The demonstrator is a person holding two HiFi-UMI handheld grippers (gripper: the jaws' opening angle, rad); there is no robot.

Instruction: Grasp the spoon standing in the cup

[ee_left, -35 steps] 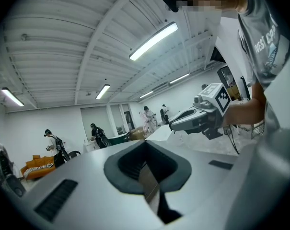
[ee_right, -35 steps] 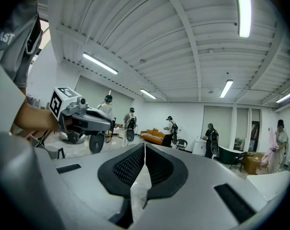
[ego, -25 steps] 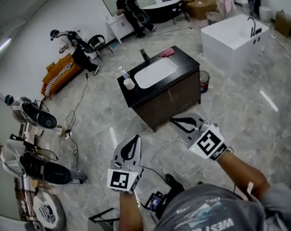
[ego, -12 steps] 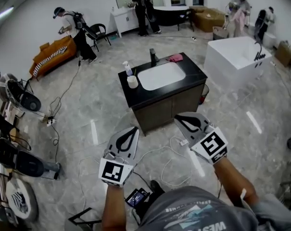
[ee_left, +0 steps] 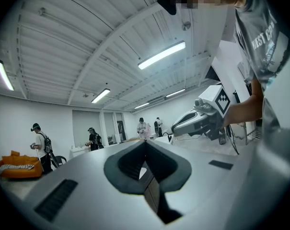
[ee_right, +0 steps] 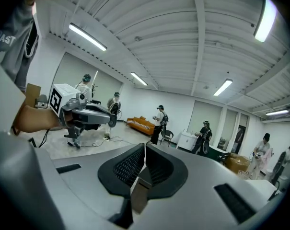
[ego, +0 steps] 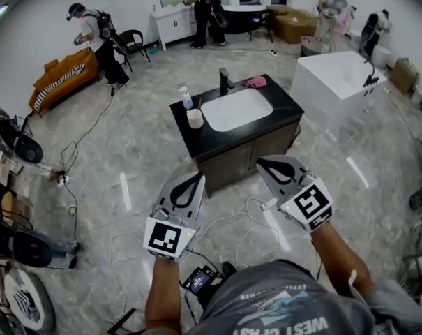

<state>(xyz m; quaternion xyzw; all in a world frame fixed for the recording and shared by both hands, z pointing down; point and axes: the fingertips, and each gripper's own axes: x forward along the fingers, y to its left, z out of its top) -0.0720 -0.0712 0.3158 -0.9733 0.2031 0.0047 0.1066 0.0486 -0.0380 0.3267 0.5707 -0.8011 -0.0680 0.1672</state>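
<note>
A small white cup (ego: 194, 118) stands on the black vanity counter (ego: 199, 142), left of the white sink basin (ego: 237, 109); the spoon in it is too small to make out. My left gripper (ego: 197, 176) hangs over the floor in front of the vanity, shut and holding nothing. My right gripper (ego: 261, 163) is also shut and empty, near the vanity's front right corner. Both are well short of the cup. In the left gripper view the jaws (ee_left: 145, 142) meet, and the right gripper (ee_left: 176, 127) shows beyond them. The right gripper view shows closed jaws (ee_right: 145, 145) and the left gripper (ee_right: 112, 120).
A spray bottle (ego: 187, 98) stands behind the cup, a black tap (ego: 225, 81) and a pink cloth (ego: 255, 82) at the counter's back. Cables (ego: 238, 218) lie on the floor below the grippers. A white bathtub (ego: 334, 84) is at right. Several people work along the far walls.
The head view has shifted, so the vanity now sits nearer and more centred. Both grippers have risen slightly toward it and stayed shut.
</note>
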